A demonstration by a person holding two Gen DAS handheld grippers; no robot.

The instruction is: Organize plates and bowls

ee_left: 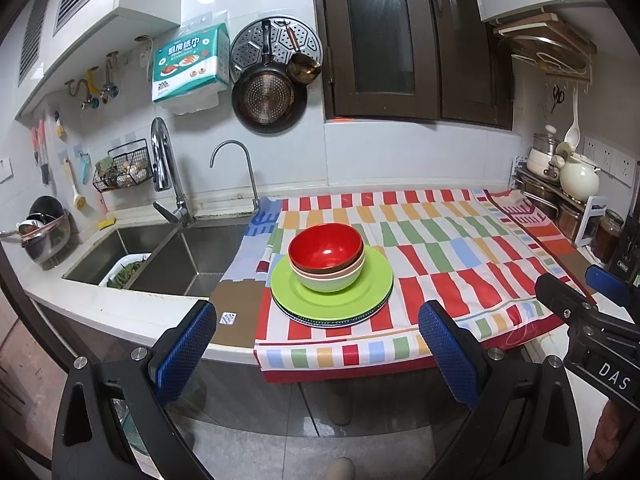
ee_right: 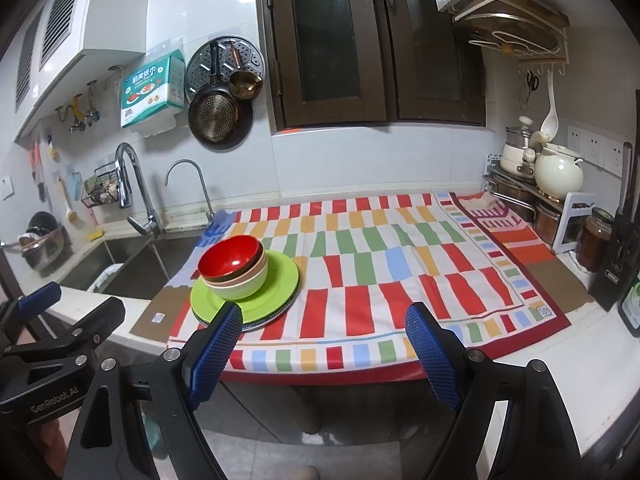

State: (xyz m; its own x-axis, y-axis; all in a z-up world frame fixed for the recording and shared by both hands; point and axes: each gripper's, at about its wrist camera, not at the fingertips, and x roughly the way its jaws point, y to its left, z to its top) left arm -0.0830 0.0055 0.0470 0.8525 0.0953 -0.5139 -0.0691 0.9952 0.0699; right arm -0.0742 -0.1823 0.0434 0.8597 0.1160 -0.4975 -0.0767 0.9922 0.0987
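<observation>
A stack of bowls with a red bowl on top, a pink one and a light green bowl under it, sits on a green plate. That plate lies on a darker plate on the striped cloth. The stack also shows in the right wrist view, red bowl on the green plate. My left gripper is open and empty, in front of the counter edge below the stack. My right gripper is open and empty, in front of the counter, right of the stack.
A steel sink with two faucets lies left of the cloth. Pots, a white kettle and jars stand on a rack at the right. Pans hang on the back wall. A knife block stands at the far right.
</observation>
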